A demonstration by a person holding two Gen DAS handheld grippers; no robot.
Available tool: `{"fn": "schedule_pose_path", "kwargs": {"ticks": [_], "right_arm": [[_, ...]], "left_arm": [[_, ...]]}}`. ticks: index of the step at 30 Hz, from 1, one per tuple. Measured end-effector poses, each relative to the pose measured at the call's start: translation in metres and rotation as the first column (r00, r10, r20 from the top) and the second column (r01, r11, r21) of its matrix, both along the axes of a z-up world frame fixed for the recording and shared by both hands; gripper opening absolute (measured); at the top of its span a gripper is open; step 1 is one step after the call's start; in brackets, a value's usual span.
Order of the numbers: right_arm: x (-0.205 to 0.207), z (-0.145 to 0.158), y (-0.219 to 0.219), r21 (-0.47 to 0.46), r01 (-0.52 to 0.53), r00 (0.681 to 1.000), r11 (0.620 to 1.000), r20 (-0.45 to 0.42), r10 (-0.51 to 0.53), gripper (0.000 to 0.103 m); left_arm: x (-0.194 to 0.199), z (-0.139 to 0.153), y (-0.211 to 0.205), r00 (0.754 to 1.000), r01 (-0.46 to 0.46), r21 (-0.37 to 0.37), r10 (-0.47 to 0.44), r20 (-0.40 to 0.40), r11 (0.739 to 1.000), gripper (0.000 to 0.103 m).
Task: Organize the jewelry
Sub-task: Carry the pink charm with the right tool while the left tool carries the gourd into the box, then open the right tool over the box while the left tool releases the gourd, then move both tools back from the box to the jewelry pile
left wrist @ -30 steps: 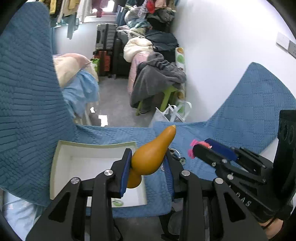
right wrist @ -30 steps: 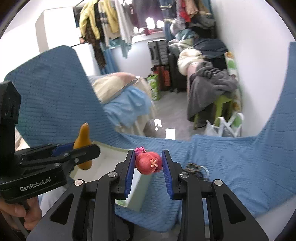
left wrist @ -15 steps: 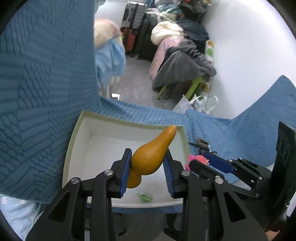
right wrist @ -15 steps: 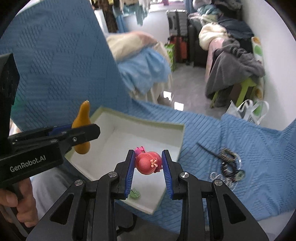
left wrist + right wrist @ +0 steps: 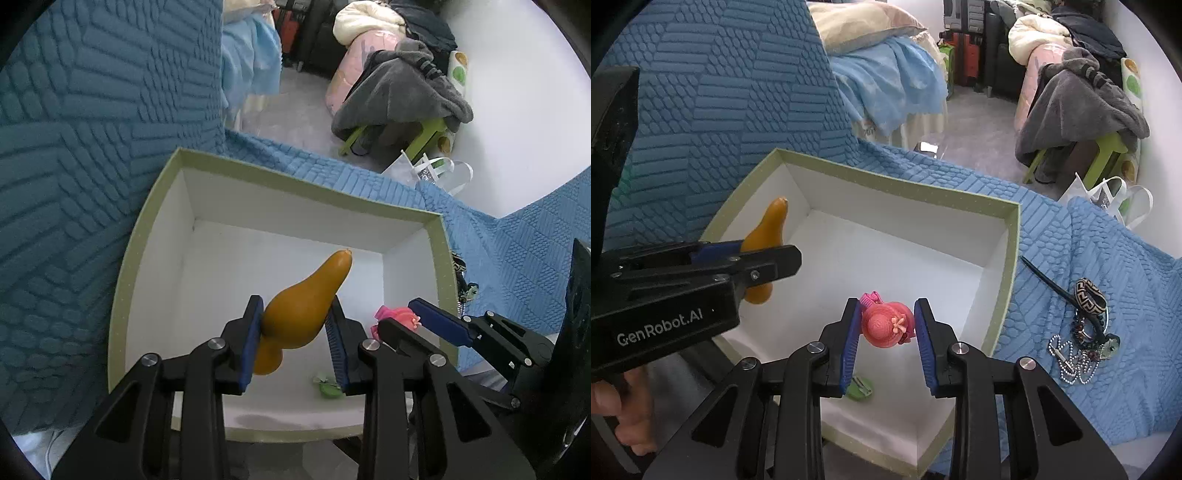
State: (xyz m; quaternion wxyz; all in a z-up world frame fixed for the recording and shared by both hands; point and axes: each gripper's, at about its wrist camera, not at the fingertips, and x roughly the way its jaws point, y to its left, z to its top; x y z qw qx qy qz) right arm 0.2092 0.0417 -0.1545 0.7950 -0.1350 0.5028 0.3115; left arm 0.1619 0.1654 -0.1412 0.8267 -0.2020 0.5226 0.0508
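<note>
Jewelry: an orange gourd pendant [image 5: 303, 306] is clamped in the left gripper [image 5: 295, 332], and a pink hat clip [image 5: 886, 323] is clamped in the right gripper [image 5: 886, 332]. Both hang over the white box [image 5: 905, 184]. A green clip [image 5: 860, 387] lies inside below the right gripper; tangled chains [image 5: 1082, 343] sit to its right on the blue cloth [image 5: 1071, 236].

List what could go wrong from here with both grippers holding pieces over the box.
1. The left gripper grips the smooth, tapered orange gourd pendant near its waist; it may slip or tip on release.
2. The pink hat clip in the right gripper hangs above the green clip; dropped, it could land on it.
3. Both grippers crowd the box, so they might collide.
</note>
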Motion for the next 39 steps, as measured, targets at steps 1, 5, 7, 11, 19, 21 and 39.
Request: {"fn": "schedule_pose_path", "kwargs": {"ticks": [1, 5, 7, 11, 19, 21, 39], "right_arm": [[0.001, -0.002, 0.001, -0.003, -0.002, 1.0, 1.0, -0.002, 0.002, 0.028], [0.004, -0.009, 0.004, -0.014, -0.002, 1.0, 1.0, -0.015, 0.002, 0.028], [0.006, -0.012, 0.005, -0.019, -0.002, 1.0, 1.0, -0.024, 0.002, 0.028], [0.008, -0.011, 0.003, -0.006, 0.002, 1.0, 1.0, -0.031, -0.002, 0.029], [0.004, 0.01, -0.007, 0.053, 0.002, 1.0, 0.999, -0.014, -0.002, 0.039], [0.003, 0.021, -0.012, 0.073, 0.001, 1.0, 0.997, 0.001, -0.002, 0.039], [-0.038, 0.158, -0.088, 0.263, 0.031, 0.952, 0.964, 0.287, -0.109, 0.039]], "left_arm": [[0.001, -0.002, 0.002, 1.0, -0.004, 0.004, 0.004, -0.007, 1.0, 0.035], [0.003, -0.01, 0.007, 0.999, -0.019, -0.002, 0.019, -0.028, 1.0, 0.035], [0.003, -0.011, 0.008, 0.999, -0.025, -0.001, 0.025, -0.035, 1.0, 0.035], [0.002, -0.006, 0.008, 0.999, -0.029, -0.025, 0.028, -0.021, 0.999, 0.037], [-0.008, 0.021, 0.004, 0.998, -0.059, 0.011, 0.058, 0.031, 0.998, 0.063], [-0.011, 0.035, -0.001, 0.996, -0.065, 0.051, 0.062, 0.058, 0.997, 0.071], [-0.067, 0.142, -0.033, 0.934, -0.114, 0.09, 0.076, 0.349, 0.989, 0.078]]}}
